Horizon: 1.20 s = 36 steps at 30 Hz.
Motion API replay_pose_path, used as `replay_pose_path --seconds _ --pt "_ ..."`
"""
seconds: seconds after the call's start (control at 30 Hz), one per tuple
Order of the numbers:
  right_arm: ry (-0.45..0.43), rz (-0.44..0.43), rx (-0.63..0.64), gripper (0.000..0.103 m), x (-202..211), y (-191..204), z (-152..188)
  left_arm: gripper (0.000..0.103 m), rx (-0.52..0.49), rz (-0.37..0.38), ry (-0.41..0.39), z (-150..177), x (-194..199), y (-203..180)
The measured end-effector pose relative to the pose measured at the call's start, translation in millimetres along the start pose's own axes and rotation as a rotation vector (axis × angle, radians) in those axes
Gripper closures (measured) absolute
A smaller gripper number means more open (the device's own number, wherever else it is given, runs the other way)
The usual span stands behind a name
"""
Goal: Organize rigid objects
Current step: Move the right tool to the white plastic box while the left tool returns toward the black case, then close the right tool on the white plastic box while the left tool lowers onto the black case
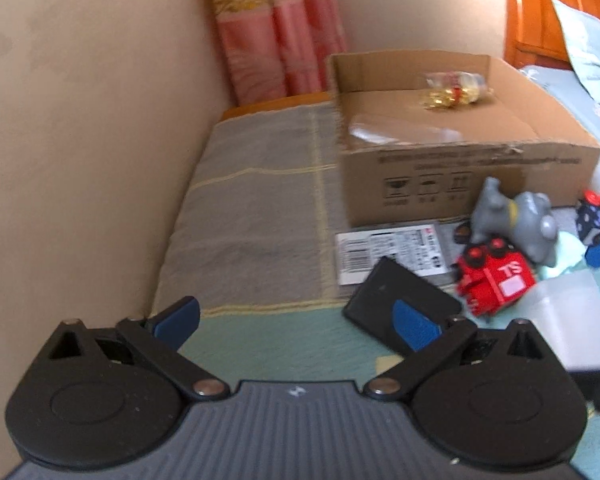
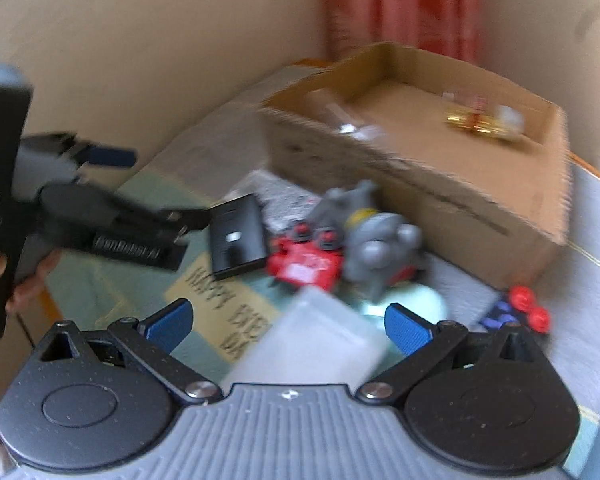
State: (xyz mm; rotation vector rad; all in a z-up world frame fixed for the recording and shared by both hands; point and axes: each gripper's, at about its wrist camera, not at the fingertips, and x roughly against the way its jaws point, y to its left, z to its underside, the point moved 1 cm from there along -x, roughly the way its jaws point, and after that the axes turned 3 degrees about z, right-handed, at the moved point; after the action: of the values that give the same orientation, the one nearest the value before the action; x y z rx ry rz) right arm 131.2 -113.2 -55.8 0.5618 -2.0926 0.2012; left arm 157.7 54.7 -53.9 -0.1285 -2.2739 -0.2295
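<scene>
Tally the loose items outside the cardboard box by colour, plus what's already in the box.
Grey: 1, toy animal
Red: 1, toy truck
Black: 1, flat case
Dark blue with red bits: 1, toy
Translucent white: 1, plastic container
In the cardboard box: 1, gold packet
Total: 6

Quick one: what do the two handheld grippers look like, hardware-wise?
Both match: left gripper and right gripper have ribbed grey bodies, black round-ended linkage arms with silver pivot screws, and blue textured finger pads. Side-on in the right view, the left unit carries white lettering, too blurred to read.
</scene>
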Motion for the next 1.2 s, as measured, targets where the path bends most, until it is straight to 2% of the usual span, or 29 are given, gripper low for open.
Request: replay_pose_path --seconds 0.13,0.33,0.5,0.7,0.9,0.97,1.07,1.2 --pt "0.010 0.013 0.067 0.000 -12.1 13.9 -3.5 0.001 0.046 -0.001 0.005 4.5 2.0 14.1" --pt "0.056 0.026 0.082 0.000 -21.5 15.0 -4.4 0.001 0.039 0.042 0.026 10.7 -2.9 13.6" --pt "0.109 0.003 0.068 0.000 -10.2 10.8 9.7 0.001 0.013 0.084 0.027 12.8 -6.9 8.2" --pt "0.206 0.004 0.073 0.000 -9.8 26.7 31.3 0.001 0.015 0.105 0.025 13.8 -7.0 8.3" --pt "0.156 0.152 0.082 0.000 -15.7 40.5 34.7 0.001 0.013 0.117 0.015 17.1 -3.2 12.3" --pt "0.145 0.203 0.072 0.000 -16.2 38.2 36.1 0.001 0.024 0.147 0.018 18.1 -3.5 13.0" --pt "0.145 0.217 0.004 0.000 -12.6 26.0 37.2 0.001 0.044 0.210 0.035 19.6 -6.9 11.7" --pt "0.154 0.314 -0.096 0.000 -5.8 4.0 42.7 0.001 0.009 0.245 0.044 20.4 -11.7 0.9"
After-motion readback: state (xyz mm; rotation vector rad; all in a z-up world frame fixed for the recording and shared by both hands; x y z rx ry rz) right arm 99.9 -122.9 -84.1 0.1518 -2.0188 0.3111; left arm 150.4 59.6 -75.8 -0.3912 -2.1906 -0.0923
